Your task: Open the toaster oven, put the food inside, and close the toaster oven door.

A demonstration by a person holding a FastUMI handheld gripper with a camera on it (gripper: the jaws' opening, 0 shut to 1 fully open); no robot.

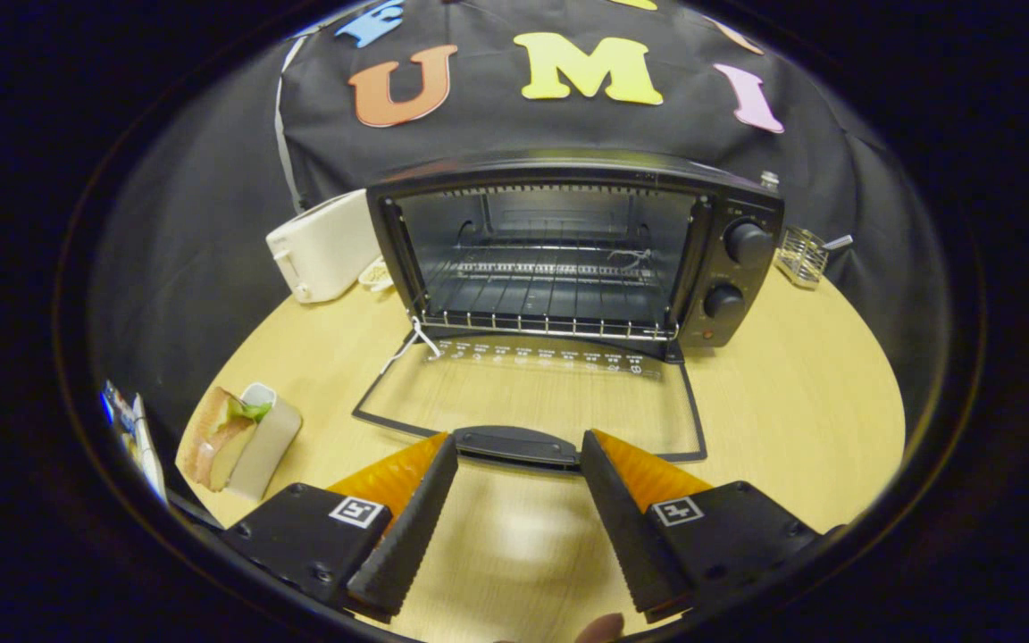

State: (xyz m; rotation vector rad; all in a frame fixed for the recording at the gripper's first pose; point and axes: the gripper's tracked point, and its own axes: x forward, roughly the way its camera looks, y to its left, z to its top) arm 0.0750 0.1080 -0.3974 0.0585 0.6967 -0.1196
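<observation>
A black toaster oven [568,250] stands on the wooden table [791,402] with its glass door [541,393] folded down flat toward me. Its wire rack [550,268] inside is bare. The door's black handle [519,445] lies just ahead of my fingertips, spanning the gap between them. My gripper [519,451] is open, its fingers apart and pressing on nothing. The food, a sandwich in a pale paper sleeve [238,438], lies on the table beside the near corner of the door, off to the left of my left finger [407,527].
A white pop-up toaster [322,246] stands left of the oven against the black cloth wall. A small wire basket [802,254] sits behind the oven's knob side. Two knobs [733,272] are on the oven's right panel. A string [407,344] hangs at the door's left hinge.
</observation>
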